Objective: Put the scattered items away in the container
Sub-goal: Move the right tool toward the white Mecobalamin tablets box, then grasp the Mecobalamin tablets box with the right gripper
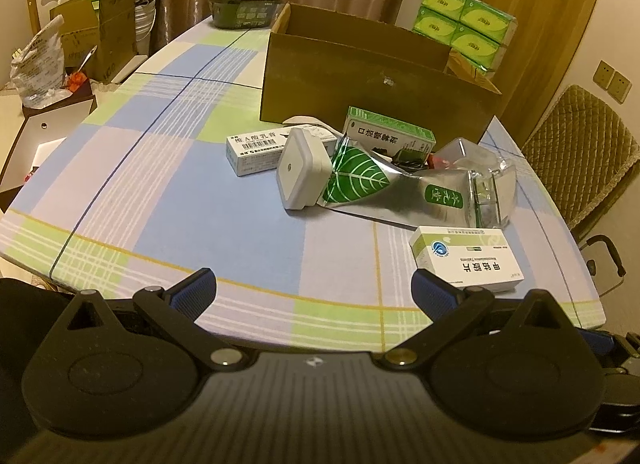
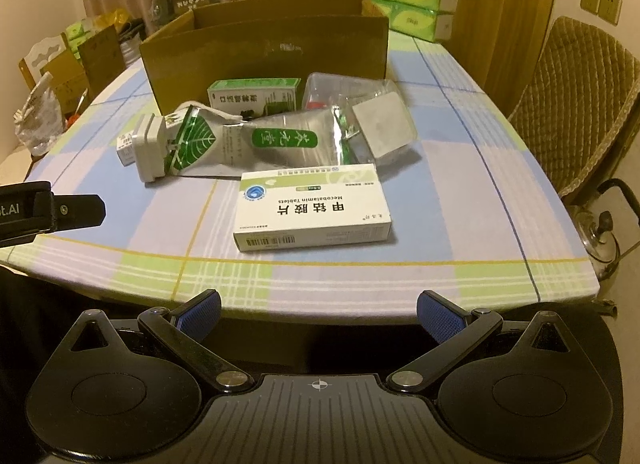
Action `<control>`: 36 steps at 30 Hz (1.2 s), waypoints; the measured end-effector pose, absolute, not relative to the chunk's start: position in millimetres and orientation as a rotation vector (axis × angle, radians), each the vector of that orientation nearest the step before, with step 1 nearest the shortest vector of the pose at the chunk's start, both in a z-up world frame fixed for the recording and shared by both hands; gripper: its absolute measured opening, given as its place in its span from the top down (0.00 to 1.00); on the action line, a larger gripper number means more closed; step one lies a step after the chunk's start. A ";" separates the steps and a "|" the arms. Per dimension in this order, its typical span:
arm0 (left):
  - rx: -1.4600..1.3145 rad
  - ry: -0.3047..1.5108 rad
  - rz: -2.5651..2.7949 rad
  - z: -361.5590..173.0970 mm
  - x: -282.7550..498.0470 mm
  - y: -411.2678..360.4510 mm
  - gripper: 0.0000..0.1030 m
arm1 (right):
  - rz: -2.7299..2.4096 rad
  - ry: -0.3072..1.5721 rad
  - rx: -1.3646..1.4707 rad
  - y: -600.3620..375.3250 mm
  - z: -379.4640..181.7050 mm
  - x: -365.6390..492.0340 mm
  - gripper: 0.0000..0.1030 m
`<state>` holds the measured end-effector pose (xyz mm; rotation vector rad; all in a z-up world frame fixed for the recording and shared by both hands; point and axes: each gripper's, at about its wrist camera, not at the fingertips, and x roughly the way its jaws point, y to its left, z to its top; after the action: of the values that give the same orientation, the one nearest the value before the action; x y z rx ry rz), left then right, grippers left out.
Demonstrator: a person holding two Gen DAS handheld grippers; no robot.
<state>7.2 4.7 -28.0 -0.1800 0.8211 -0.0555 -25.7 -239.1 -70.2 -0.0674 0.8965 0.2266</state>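
left gripper (image 1: 314, 288) fingers spread wide, empty; right gripper (image 2: 319, 310) fingers likewise, short of tablets box (image 2: 312, 207).

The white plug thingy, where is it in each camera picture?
Left wrist view: the white plug adapter lies near the middle, square face toward the camera, touching the green-leaf foil pouch on its right.
Right wrist view: the white plug adapter lies left of centre, prongs against the same pouch.
Shared landmark: the cardboard box behind the pile.
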 end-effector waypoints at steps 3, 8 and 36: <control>-0.180 0.825 -0.052 -28.9 9.6 5.6 0.01 | 0.226 0.905 -0.066 -239.0 -72.1 -22.5 0.02; -0.186 0.832 -0.048 -31.6 14.2 7.2 0.01 | 0.228 0.922 -0.063 -237.3 -77.2 -17.0 0.02; -0.137 0.843 -0.054 -44.2 57.8 13.1 0.01 | 0.261 0.864 -0.131 -222.8 -97.8 30.8 0.02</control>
<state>57.8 13.1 -44.2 -0.1372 0.8427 -0.0544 30.8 -222.8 -97.8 -0.1311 0.8640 0.2612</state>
